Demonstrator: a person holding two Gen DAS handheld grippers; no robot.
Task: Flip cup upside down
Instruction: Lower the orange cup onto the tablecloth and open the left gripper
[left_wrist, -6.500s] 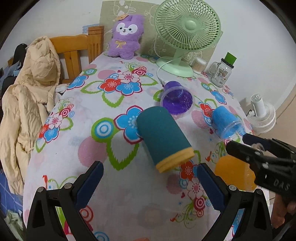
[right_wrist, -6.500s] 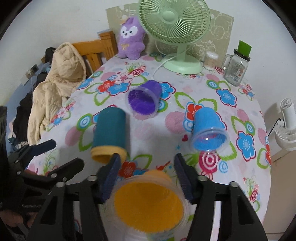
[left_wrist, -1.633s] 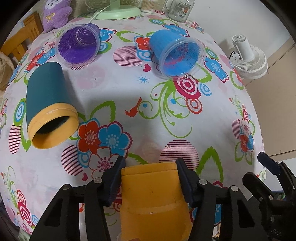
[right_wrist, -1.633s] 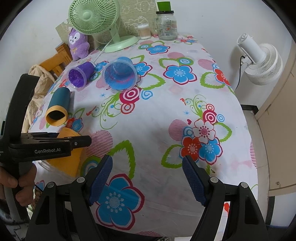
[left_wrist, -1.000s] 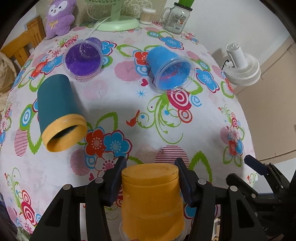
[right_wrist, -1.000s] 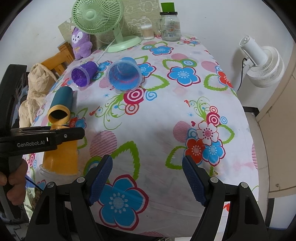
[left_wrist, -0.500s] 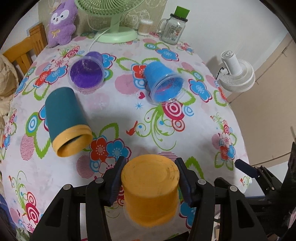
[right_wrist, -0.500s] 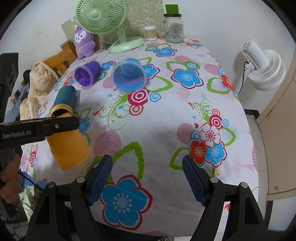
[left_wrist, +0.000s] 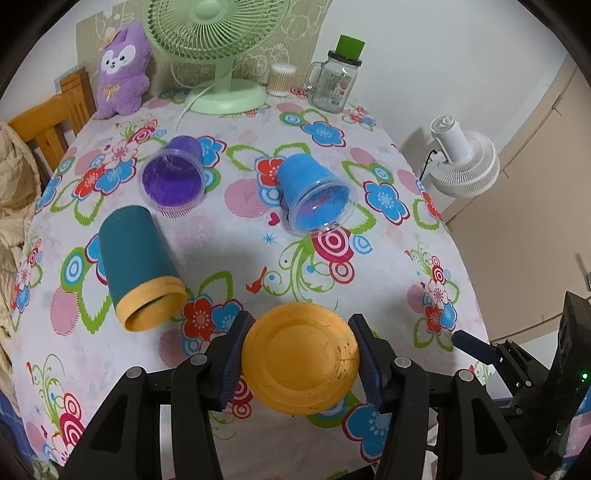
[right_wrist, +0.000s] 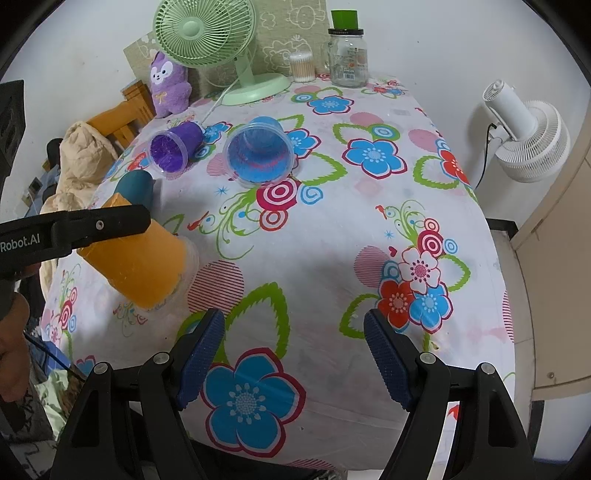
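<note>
My left gripper (left_wrist: 300, 354) is shut on an orange cup (left_wrist: 301, 356). The cup's flat base faces the left wrist camera. In the right wrist view the orange cup (right_wrist: 140, 269) is tilted, its rim low at the right and close to the tablecloth. The left gripper's arm (right_wrist: 74, 230) crosses it there. My right gripper (right_wrist: 293, 356) is open and empty above the table's near edge. A teal cup with a yellow rim (left_wrist: 138, 273), a purple cup (left_wrist: 171, 179) and a blue cup (left_wrist: 314, 194) lie on their sides.
The table has a flowered cloth (left_wrist: 236, 236). At the back stand a green fan (left_wrist: 218, 48), a purple plush toy (left_wrist: 123, 70), a glass jar with a green lid (left_wrist: 334, 79) and a cotton swab tub (left_wrist: 282, 79). A wooden chair with a beige coat (left_wrist: 22, 155) is left; a white fan (left_wrist: 463, 158) is right.
My left gripper has kept turning the orange cup, from base pointing up to base facing the camera, and has pulled back from the table. The right gripper has stayed open and hardly moved.
</note>
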